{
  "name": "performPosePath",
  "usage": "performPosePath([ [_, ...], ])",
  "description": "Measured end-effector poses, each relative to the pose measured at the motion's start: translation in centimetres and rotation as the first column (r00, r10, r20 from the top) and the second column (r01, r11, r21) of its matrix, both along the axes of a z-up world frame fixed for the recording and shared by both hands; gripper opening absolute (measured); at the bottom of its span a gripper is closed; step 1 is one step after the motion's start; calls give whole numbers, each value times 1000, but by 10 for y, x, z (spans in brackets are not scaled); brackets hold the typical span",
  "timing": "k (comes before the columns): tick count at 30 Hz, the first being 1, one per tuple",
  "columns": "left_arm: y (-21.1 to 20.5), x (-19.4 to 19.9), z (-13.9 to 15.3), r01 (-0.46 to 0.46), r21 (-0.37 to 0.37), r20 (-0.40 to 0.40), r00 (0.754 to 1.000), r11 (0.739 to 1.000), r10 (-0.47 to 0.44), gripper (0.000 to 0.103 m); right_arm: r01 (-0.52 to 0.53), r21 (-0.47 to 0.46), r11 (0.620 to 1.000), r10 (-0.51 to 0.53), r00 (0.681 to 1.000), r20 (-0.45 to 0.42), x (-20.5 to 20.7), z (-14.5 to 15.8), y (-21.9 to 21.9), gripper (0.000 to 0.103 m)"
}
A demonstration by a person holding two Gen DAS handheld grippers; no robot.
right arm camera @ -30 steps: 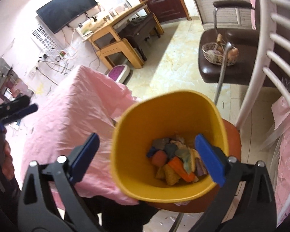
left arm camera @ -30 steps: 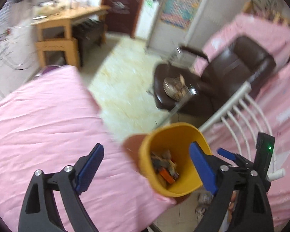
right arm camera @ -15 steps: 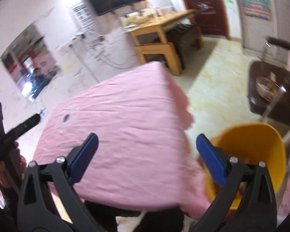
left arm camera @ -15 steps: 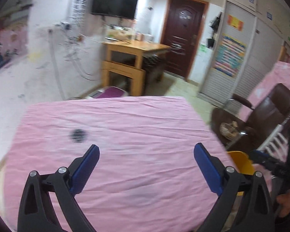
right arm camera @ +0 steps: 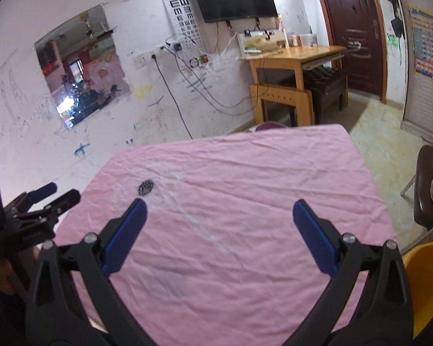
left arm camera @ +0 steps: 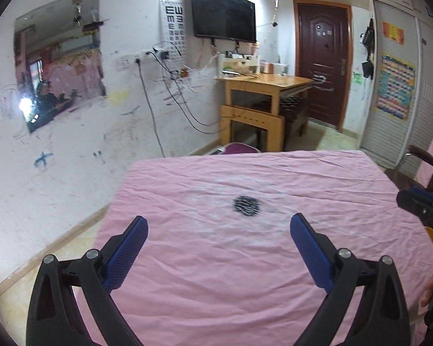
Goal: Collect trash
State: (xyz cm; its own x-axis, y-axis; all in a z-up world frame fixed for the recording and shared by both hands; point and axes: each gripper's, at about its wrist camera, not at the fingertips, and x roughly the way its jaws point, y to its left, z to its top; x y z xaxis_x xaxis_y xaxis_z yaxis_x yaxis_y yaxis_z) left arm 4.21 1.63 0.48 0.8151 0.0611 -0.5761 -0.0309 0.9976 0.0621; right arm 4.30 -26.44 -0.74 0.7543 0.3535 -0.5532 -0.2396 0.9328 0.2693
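Over pink cloth (left arm camera: 245,274), tongs (left arm camera: 218,239) wide, empty

— What's ahead of me?

— A scribbled white wall (left arm camera: 72,173) with a dark television (left arm camera: 223,14) mounted beside an eye chart (left arm camera: 173,26); cables (left arm camera: 158,92) trail down from a socket.

— And to my right?

— A wooden desk (left arm camera: 262,86) with a black stool (right arm camera: 326,83) under it, then a dark brown door (left arm camera: 322,63). A mirror (left arm camera: 59,57) hangs left. The floor (right arm camera: 389,132) is pale marbled tile.
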Motion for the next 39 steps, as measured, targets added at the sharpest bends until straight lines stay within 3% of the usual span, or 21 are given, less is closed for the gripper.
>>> performPosePath([
  [13, 14, 16, -22, -34, -29, -44, 998, 999, 33, 94, 10, -82, 997, -10, 1000, -6, 21, -15, 30, 97],
  [21, 13, -6, -19, -23, -45, -27, 999, 999, 21, 94, 22, -66, 998, -20, 999, 35, -10, -12, 26, 97],
  [39, -4, -58, -18, 14, -14, -19, 1000, 1000, -14, 94, 30, -57, 998, -28, 999, 39, -66, -12, 12, 97],
])
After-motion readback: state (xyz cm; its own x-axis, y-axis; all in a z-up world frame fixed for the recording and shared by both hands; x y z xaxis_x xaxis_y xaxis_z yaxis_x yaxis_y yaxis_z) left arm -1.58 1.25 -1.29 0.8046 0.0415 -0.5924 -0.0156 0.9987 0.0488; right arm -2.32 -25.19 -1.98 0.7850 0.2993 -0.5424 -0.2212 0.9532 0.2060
